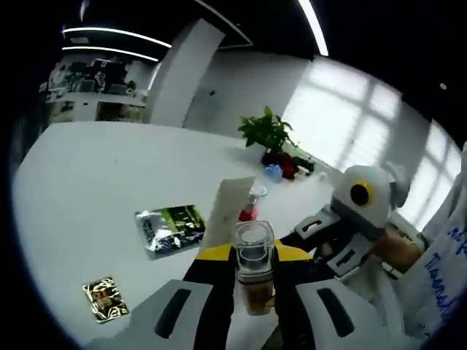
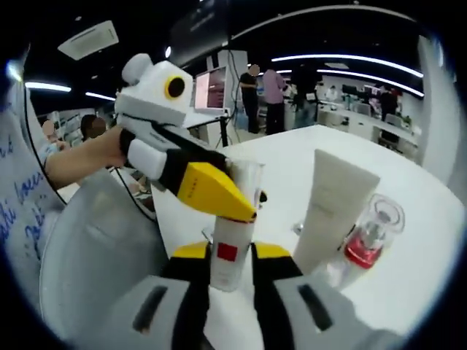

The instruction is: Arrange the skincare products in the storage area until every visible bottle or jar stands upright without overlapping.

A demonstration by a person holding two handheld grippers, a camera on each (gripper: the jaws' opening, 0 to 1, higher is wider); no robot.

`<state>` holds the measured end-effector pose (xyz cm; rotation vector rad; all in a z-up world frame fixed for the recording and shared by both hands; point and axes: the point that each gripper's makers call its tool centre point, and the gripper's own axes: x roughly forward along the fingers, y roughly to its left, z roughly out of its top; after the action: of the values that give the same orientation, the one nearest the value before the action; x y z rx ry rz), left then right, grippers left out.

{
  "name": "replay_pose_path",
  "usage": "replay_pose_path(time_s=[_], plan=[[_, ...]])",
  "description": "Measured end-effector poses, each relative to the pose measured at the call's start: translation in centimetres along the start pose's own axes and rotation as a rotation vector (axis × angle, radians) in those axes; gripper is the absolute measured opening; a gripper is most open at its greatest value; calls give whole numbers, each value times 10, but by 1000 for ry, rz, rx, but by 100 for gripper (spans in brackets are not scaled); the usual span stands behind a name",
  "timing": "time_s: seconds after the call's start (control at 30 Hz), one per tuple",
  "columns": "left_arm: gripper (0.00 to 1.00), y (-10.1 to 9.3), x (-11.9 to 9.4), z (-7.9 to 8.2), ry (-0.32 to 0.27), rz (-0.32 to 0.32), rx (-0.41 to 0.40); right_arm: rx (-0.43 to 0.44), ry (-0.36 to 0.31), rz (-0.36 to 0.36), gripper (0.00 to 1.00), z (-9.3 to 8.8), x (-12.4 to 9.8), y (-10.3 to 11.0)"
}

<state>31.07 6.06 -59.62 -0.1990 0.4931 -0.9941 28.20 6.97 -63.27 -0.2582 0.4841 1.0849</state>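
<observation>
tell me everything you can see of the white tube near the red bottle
The white tube is a plain, matte, plastic-looking squeeze tube with no label visible. It stands on the white table, broad flat end up, narrowing downward, leaning slightly. Its base is hidden behind the right gripper. The clear bottle with red liquid stands just beside it; whether they touch cannot be told.

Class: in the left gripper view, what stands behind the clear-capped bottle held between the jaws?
Behind the bottle stand a white tube and a red bottle, partly hidden by it.
</observation>
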Motion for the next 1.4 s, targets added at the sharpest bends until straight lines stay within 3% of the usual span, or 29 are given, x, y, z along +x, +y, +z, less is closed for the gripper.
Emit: replay_pose_path(time_s=[0.43,0.47,0.6,0.93,1.4], plan=[[15,-12,7,-14,76,-139,198,-31,76,33,23,-15,8,1],[15,-15,9,-16,80,-165,248,-48,89,35,23,-17,9,1],[16,-17,12,-23,113,-188,306,-104,135,41,23,-24,13,3],[16,-13,17,-33,101,-222,363,-186,191,49,23,-37,21,-4],[16,-8,25,-47,107,-229,407,-205,240,36,23,-52,31,-10]])
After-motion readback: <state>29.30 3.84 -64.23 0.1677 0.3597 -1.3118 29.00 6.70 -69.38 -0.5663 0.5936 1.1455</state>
